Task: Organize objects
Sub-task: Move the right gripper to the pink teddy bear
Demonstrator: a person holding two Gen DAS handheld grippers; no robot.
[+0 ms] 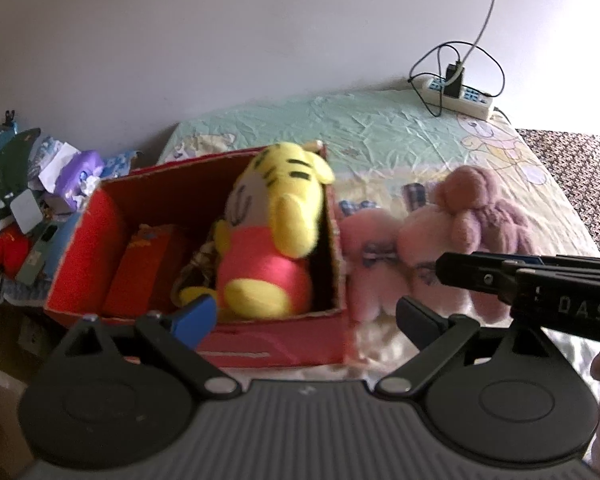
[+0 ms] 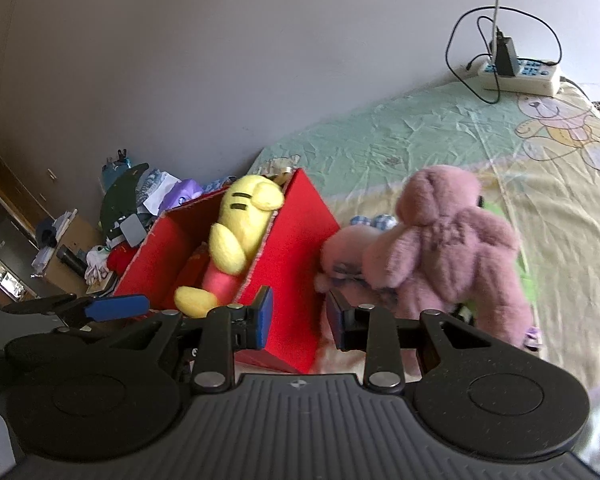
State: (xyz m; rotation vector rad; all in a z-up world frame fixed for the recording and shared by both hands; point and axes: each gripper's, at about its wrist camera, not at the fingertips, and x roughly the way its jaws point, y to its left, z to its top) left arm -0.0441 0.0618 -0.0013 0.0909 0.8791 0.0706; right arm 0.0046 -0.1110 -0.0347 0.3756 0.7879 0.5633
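Left gripper (image 1: 304,316) has its jaws spread wide with nothing between them, hanging over the near rim of the red box (image 1: 260,344). Right gripper (image 2: 299,322) is about half open, also holding nothing, with the box's corner showing through the gap. The yellow tiger plush (image 1: 272,232) sits inside the box, leaning on the right wall next to some red packets (image 1: 140,264). The pink plush (image 2: 448,252) is on the bedsheet (image 2: 420,136) just right of the box, touching it. Power strip (image 2: 520,74) is way back by the wall.
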